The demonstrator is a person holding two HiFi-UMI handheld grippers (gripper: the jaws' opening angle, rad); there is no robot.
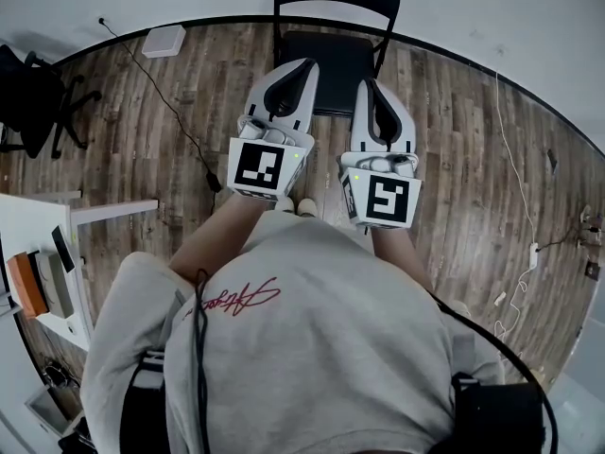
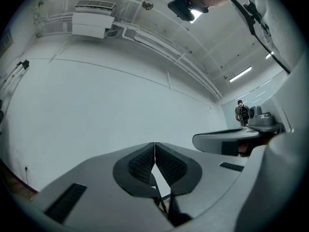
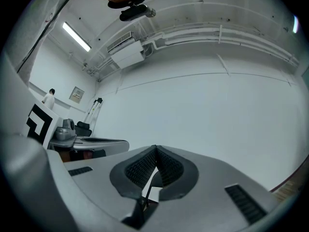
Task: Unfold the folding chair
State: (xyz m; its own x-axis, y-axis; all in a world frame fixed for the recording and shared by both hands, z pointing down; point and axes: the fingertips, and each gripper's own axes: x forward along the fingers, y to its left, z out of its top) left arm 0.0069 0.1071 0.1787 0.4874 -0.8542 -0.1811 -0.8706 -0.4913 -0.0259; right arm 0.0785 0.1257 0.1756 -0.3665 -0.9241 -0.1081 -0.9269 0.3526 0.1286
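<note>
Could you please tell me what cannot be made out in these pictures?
- Chair legs and seat front: in the head view, hidden by the left gripper and right gripper.
- Chair in both gripper views: at most dark slivers show below the shut jaws.
- Things on the table: in the head view, cut off by the left edge and too small.

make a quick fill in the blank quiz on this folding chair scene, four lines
1. The folding chair is ____ in colour.
2. The left gripper and the right gripper both have their jaws ____.
3. The floor is laid with ____ planks.
4. ____ gripper holds the chair.

Missing words: black; shut; wooden; neither
</note>
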